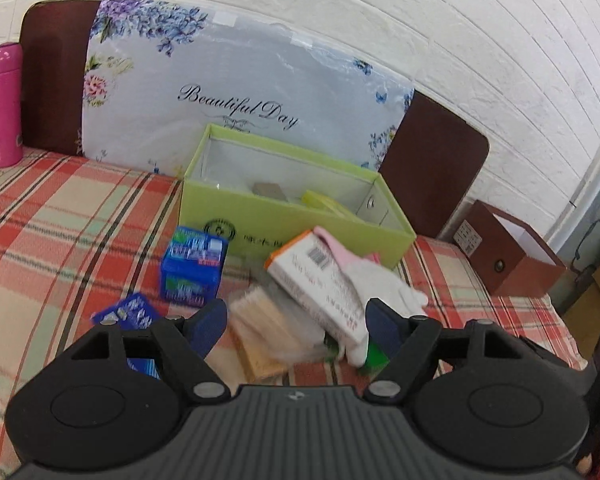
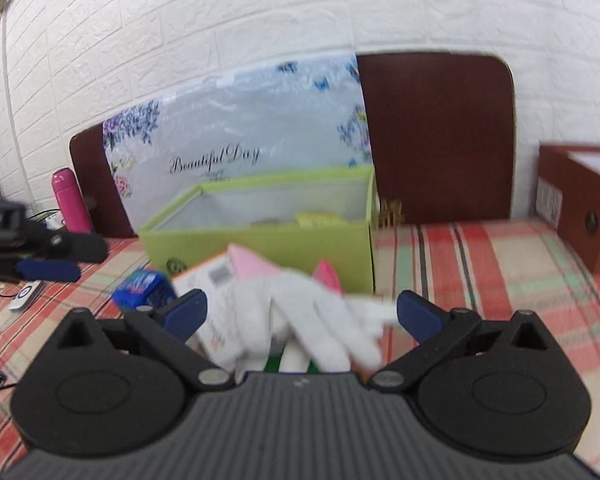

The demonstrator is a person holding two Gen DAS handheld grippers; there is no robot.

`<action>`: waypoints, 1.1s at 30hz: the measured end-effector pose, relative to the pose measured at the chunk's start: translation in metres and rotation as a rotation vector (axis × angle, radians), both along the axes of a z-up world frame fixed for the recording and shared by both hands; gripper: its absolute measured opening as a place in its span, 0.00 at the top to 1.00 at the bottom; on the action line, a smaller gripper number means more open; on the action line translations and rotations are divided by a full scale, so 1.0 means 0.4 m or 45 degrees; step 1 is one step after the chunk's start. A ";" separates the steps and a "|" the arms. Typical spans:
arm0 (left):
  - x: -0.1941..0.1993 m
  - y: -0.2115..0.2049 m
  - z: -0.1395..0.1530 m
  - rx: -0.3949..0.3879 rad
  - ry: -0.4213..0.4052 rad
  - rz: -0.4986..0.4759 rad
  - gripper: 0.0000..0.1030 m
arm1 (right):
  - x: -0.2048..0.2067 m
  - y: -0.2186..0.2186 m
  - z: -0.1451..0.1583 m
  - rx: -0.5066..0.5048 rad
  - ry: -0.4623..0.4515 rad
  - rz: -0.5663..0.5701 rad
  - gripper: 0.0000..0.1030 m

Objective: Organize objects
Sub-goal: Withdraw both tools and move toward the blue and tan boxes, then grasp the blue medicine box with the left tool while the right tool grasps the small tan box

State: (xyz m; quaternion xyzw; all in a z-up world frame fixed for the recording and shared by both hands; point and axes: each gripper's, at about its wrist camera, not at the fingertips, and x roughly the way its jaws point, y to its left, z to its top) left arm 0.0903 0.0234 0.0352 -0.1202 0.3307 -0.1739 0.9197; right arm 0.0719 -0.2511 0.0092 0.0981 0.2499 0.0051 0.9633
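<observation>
left claw (image 1: 298,320): wide, nothing gripped, angled down over pile
right claw (image 2: 300,314): widest, nothing gripped, tilted down over glove (image 2: 324,320)
pile: glove lay on white box (image 1: 320,276), clear packet (image 1: 268,320) beside, just before green box (image 1: 292,208)
blue box (image 1: 192,266): left of pile
green box: open, on plaid cover (image 1: 60,216), few items inside

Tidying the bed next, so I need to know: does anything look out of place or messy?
Yes. A loose heap lies in front of the green box: a white glove draped over a tilted carton, and a clear packet. A blue box stands beside it. The green box holds only a few items.
</observation>
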 end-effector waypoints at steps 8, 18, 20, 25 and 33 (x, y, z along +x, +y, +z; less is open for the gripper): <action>-0.089 0.074 -0.134 0.071 0.215 0.133 0.23 | -0.086 0.041 -0.079 0.039 0.118 0.036 0.00; 0.077 0.096 -0.207 -0.012 0.276 0.435 0.23 | -0.138 0.076 -0.087 0.037 0.103 0.131 0.00; 0.105 0.089 -0.210 0.018 0.242 0.424 0.23 | -0.136 0.091 -0.092 0.029 0.127 0.179 0.00; 0.118 0.088 -0.214 0.103 0.183 0.349 0.32 | -0.108 0.153 -0.112 0.013 0.201 0.220 0.00; 0.022 0.170 -0.203 0.081 0.213 0.231 0.48 | 0.017 0.282 -0.123 -0.101 0.215 0.305 0.36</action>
